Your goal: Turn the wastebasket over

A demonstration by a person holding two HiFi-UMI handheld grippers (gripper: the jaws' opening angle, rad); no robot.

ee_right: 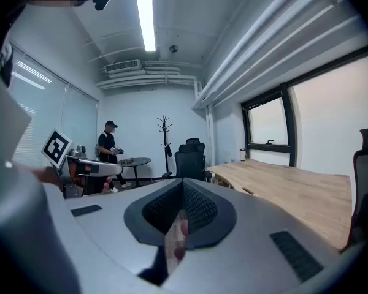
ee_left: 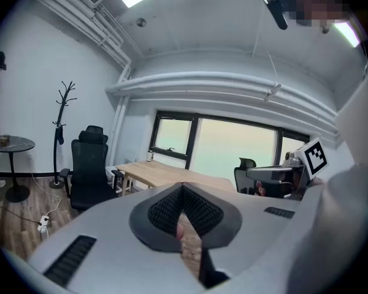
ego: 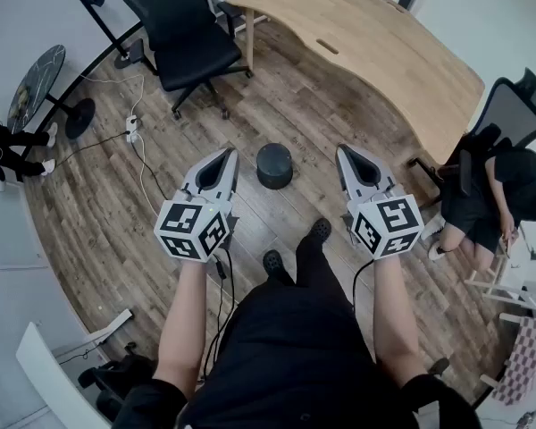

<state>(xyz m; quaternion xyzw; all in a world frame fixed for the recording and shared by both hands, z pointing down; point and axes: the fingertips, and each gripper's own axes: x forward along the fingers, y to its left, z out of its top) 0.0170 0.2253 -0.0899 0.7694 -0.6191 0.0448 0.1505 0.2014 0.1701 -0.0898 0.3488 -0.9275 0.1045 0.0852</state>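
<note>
Left tongs (ego: pixel 226 156): shut tip to tip and empty; in the left gripper view only the ribbed dark pads meet.
Right tongs (ego: pixel 346 156): also closed on nothing, held level with the left.
Wastebasket (ego: pixel 274 165): it stands on the floor (ego: pixel 98 213) at your 12 o'clock, beyond your shoes (ego: pixel 319 231). It sits between the two tips and touches neither, with the left tongs at its 9 o'clock and the right at its 3.
Shape: a short round drum, dark and smooth-looking, probably hard plastic. From above you can't tell whether its mouth faces up or down.
Floor: flat wood-grain planks, likely giving little grip under a light basket.
Risk, closed tongs: with both shut you can't pinch the rim. I judge you'd need to open them first, or press the wall from both sides.
Risk, sliding: a push from one side alone would probably skate the drum away or tip it, not turn it.
Risk, slipping: the smooth curved wall may squirt out from the narrow tips mid-turn and roll.
Risk, surroundings: a rolling basket could reach the white cable (ego: pixel 136 141) at its 10 o'clock.
</note>
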